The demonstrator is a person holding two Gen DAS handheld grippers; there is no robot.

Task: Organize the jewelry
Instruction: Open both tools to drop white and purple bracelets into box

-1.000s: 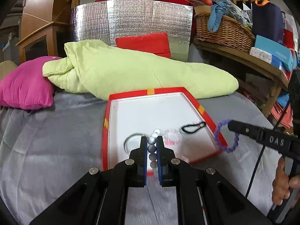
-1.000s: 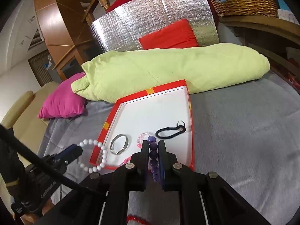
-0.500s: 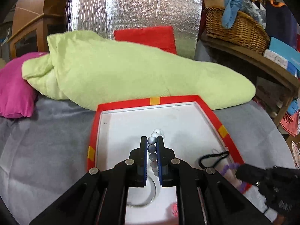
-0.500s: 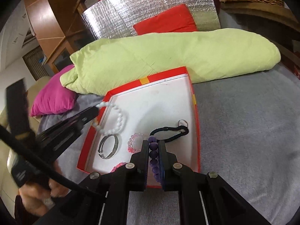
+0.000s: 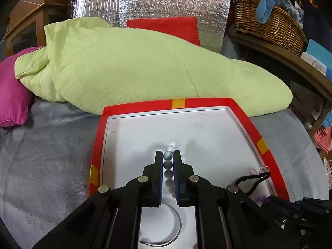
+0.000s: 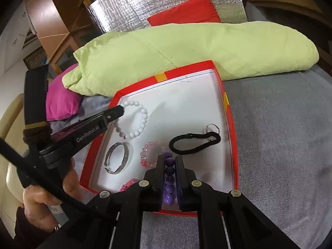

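Your left gripper [image 5: 168,155] pinched the white bead bracelet [image 6: 132,122] between its fingers, hanging it over the red box [image 6: 226,103] at its 9 o'clock side. Your right gripper [image 6: 168,159] clamped the purple bead bracelet [image 6: 169,178] at the 6 o'clock edge. Inside lay a silver bangle [image 6: 118,159], a pink bracelet [image 6: 149,155] and a black strap [image 6: 195,142].

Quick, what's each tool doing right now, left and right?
Left tool: closed on the white bead bracelet.
Right tool: closed on the purple bead bracelet.
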